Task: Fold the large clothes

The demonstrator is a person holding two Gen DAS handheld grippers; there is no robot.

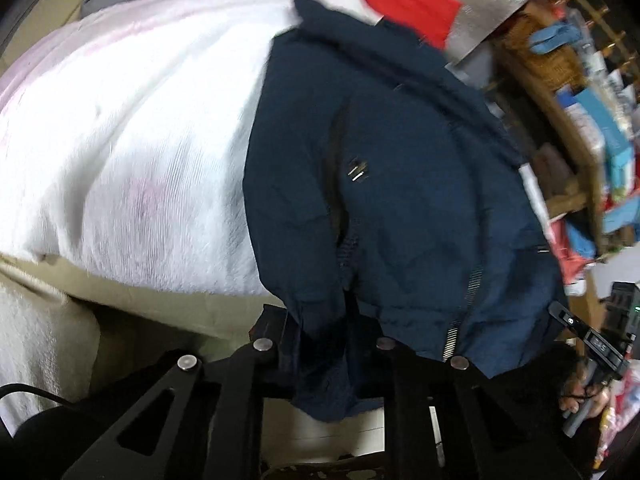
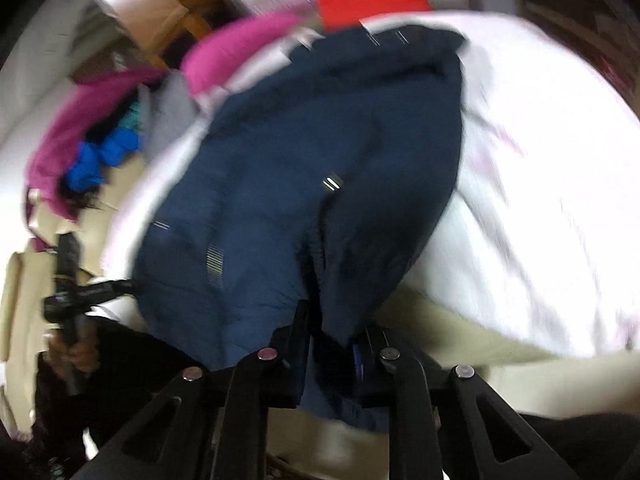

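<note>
A navy padded jacket [image 1: 400, 184] lies on a white bed cover [image 1: 132, 152], its hem hanging over the near edge. My left gripper [image 1: 320, 344] is shut on the jacket's hem at the left corner. My right gripper [image 2: 336, 348] is shut on the jacket [image 2: 312, 160] hem at the other corner. The right gripper also shows in the left wrist view [image 1: 588, 344] at the far right, held by a hand. The left gripper shows in the right wrist view [image 2: 76, 292] at the far left. Both views are motion-blurred.
A pink garment [image 2: 236, 48], a magenta garment [image 2: 80, 128] and a blue one [image 2: 100, 160] lie at the bed's far side. A red sheet [image 1: 412, 4] stands behind. Cluttered wooden shelves [image 1: 568, 92] are to the right. The beige bed side [image 1: 168, 312] is below the cover [image 2: 540, 200].
</note>
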